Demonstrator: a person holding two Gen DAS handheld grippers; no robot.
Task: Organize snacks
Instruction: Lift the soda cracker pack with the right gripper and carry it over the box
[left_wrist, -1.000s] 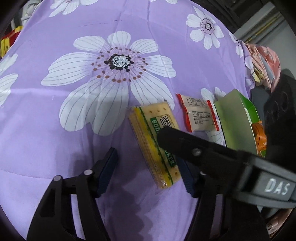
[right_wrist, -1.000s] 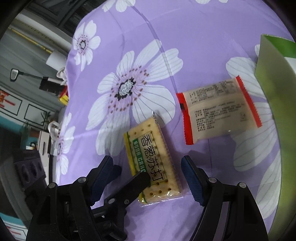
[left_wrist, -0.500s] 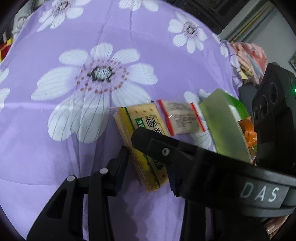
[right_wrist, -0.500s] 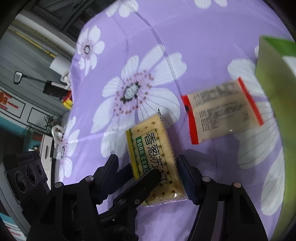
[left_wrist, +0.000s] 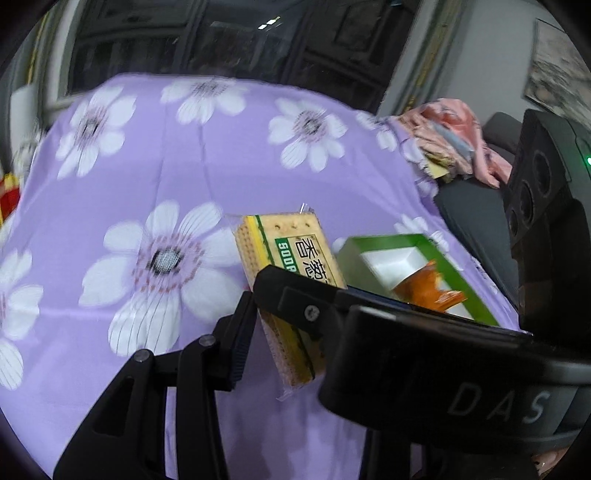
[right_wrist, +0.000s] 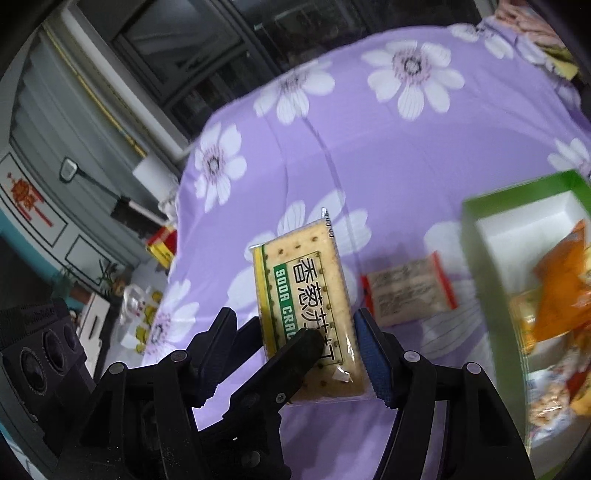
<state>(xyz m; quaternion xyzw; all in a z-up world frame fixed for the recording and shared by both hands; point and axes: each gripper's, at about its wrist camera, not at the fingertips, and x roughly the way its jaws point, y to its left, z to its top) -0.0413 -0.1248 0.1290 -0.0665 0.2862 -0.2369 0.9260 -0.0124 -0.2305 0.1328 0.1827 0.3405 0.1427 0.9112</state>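
Cracker pack (right_wrist: 308, 295): flat rectangular clear wrapper, pale dimpled crackers, lifted above the surface.
Left tongs (left_wrist: 286, 314): pinching the pack's thin faces.
Right tongs (right_wrist: 295, 347): clamped across its width.
Surface (right_wrist: 369, 155): smooth purple floral cloth.
Box (right_wrist: 480, 221): green cardboard, open, crinkly orange packets inside.

Soda cracker pack (right_wrist: 310, 299) lifted off cloth, tilted, beside green box (right_wrist: 476, 236).

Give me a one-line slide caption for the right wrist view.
Both tongs, right and left, grip a soda cracker pack above the floral cloth, beside the green box.
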